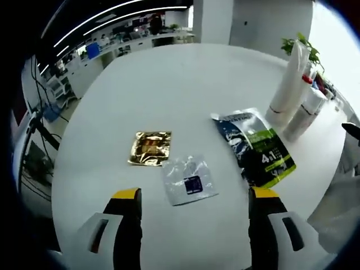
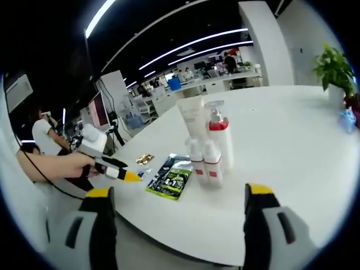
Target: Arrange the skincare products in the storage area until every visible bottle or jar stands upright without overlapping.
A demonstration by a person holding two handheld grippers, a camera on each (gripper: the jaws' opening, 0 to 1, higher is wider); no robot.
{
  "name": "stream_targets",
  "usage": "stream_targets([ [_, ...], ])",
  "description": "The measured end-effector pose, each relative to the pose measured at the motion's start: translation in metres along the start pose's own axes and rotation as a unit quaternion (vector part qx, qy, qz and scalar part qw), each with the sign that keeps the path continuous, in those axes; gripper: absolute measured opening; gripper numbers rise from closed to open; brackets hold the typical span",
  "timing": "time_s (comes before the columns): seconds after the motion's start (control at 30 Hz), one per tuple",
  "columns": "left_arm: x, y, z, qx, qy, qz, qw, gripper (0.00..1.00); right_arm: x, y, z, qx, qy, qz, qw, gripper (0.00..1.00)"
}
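Overlapping bottles [image 2: 209, 152], labels unreadable.

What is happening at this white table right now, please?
A person holds a gripper in each hand over a white table. The left gripper hovers open above three flat sachets: a gold one, a clear one and a dark green one. The right gripper, also open, faces a cluster of upright bottles and a tall tube. Neither pair of jaws holds anything yet.

A potted plant [image 2: 334, 70] stands on the white table [image 2: 281, 140].
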State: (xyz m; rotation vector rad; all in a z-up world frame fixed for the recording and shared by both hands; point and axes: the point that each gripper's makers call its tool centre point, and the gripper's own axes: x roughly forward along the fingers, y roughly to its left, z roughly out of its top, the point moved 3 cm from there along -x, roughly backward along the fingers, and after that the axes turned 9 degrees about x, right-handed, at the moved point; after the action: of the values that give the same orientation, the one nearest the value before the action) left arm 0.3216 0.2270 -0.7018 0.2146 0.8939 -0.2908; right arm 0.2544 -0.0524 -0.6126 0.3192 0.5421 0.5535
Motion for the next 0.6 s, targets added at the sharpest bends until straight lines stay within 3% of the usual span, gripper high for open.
stream_targets([
  [0.4, 0.022, 0.002, 0.001, -0.038, 0.025, 0.027, 0.9986, 0.62, 0.0, -0.002, -0.002, 0.01, 0.005, -0.004, 0.9999, 0.95],
  [0.6, 0.028, 0.004, 0.003, -0.049, 0.023, 0.043, 0.9976, 0.62, 0.001, -0.002, -0.002, 0.013, 0.006, -0.006, 0.9999, 0.95],
])
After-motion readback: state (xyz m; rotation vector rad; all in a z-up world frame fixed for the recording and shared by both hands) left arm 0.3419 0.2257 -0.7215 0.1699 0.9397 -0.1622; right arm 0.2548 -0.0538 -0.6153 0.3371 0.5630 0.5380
